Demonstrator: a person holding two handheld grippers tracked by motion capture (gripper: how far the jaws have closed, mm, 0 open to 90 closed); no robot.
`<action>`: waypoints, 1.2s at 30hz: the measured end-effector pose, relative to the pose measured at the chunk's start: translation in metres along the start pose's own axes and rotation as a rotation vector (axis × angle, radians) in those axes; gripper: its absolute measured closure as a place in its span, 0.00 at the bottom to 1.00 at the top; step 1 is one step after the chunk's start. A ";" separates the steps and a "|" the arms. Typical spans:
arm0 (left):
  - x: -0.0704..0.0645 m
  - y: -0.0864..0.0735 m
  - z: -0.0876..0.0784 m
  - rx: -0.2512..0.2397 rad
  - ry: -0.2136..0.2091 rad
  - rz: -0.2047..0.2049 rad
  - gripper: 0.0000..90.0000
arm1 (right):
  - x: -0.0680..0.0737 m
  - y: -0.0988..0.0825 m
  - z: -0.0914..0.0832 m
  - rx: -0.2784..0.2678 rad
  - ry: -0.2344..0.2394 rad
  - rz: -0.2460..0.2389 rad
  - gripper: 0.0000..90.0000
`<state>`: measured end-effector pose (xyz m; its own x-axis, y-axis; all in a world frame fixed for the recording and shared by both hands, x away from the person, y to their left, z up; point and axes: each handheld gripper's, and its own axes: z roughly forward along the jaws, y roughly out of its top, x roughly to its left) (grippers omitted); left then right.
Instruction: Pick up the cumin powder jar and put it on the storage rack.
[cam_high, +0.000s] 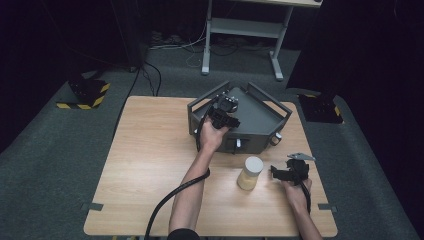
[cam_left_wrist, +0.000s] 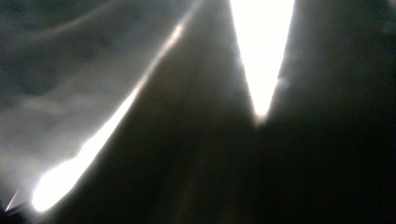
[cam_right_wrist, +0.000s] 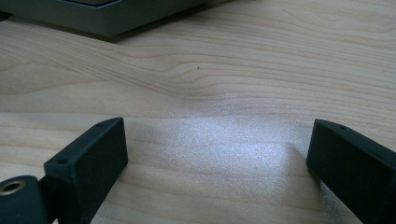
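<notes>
The left tongs (cam_high: 226, 111) reach down at the near wall of the grey tray (cam_high: 260, 116), jaws closed as tight as they go; their own view is a dark blur, so what they pinch, if anything, cannot be told. The right tongs (cam_right_wrist: 217, 172) lie open on the table (cam_high: 150, 160), nothing between them, with the white-lidded jar (cam_high: 250, 173) just beside them. The step looks like work at the tray; next the left tongs need a steady pull or release.
</notes>
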<state>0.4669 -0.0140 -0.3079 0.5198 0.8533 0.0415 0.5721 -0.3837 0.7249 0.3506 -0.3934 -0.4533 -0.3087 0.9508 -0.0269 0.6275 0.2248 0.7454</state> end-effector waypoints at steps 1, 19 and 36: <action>0.000 0.000 0.000 0.002 0.001 0.001 0.35 | 0.000 0.000 0.000 0.000 0.000 0.000 0.05; 0.003 -0.001 0.003 0.005 -0.013 0.001 0.35 | 0.000 0.000 0.000 0.000 0.000 0.000 0.05; 0.001 -0.008 0.002 -0.021 -0.006 0.017 0.28 | 0.000 0.000 0.000 0.000 -0.001 0.001 0.05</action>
<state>0.4643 -0.0105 -0.3153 0.5333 0.8445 0.0494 0.5501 -0.3906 0.7382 0.3507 -0.3932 -0.4533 -0.3077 0.9511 -0.0268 0.6280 0.2242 0.7452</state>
